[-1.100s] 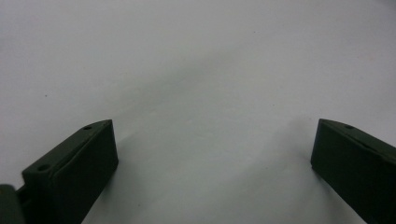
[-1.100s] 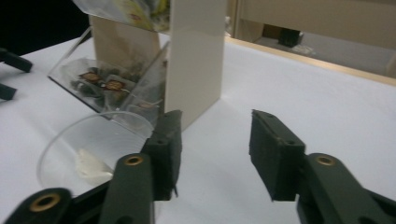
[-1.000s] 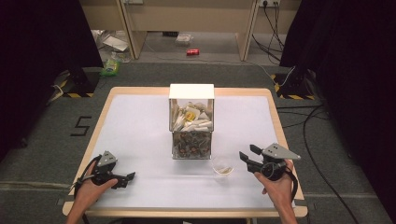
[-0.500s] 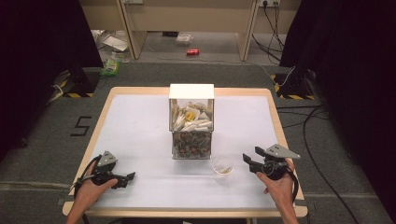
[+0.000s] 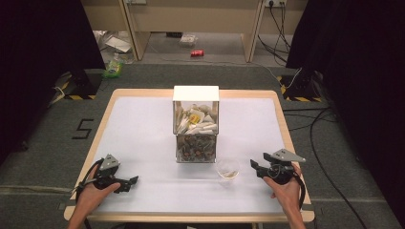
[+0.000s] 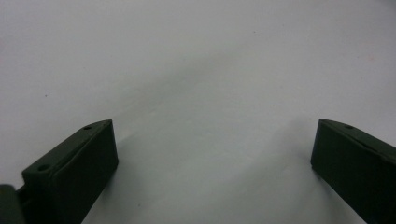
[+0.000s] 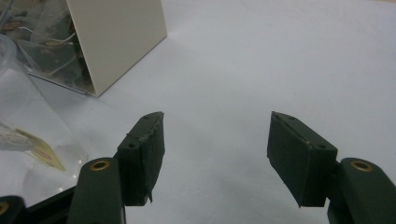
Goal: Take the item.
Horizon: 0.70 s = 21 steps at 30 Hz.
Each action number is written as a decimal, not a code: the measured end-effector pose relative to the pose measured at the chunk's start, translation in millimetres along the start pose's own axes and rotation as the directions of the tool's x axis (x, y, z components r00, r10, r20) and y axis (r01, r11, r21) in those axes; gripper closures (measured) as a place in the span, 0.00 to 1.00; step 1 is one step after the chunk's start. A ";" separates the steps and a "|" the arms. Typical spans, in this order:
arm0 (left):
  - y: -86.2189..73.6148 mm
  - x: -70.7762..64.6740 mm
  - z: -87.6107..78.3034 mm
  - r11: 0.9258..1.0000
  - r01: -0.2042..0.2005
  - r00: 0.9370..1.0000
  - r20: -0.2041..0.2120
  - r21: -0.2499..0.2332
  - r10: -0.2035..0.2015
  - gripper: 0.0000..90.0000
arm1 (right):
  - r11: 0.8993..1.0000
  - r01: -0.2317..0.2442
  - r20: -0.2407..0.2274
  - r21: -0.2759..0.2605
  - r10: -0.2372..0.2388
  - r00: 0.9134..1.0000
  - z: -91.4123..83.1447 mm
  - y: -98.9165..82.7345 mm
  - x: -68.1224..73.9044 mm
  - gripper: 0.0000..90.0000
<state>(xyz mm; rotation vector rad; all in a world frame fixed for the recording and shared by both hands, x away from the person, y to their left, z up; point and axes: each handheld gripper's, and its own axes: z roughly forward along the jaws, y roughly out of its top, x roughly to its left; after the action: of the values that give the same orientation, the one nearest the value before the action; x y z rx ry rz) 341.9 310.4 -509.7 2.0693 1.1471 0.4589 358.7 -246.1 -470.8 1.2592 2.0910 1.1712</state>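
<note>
From above, a clear box [image 5: 196, 125] stands mid-surface [image 5: 143, 124], a clear cup [image 5: 228, 169] lower right. The left gripper [image 6: 212, 154] gapes wide, empty. The right gripper [image 7: 215, 154], fingers [image 7: 144, 156] apart and empty, has the cup at left.

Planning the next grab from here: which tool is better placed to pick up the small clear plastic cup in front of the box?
Right. The right tool sits open just beside the small clear plastic cup, which also shows at its own view's left edge. The left tool faces bare white tabletop, farther from the cup.
</note>
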 end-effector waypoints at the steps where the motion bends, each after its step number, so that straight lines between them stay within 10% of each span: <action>1: 0.0 0.1 0.0 1.000 0.000 1.000 0.000 0.000 0.000 0.00 | 1.000 -0.004 -0.001 0.005 0.004 1.000 0.5 -0.8 -0.1 0.42; 21: 0.0 0.0 0.0 1.000 0.000 1.000 0.000 0.000 0.000 0.00 | 0.998 -0.007 0.027 0.062 0.005 1.000 8.2 -9.5 -5.2 0.35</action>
<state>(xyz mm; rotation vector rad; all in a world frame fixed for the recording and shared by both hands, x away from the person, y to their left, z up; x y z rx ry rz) 341.9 310.3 -509.7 2.0691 1.1472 0.4593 362.3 -249.2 -483.5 1.3024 2.1208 1.0940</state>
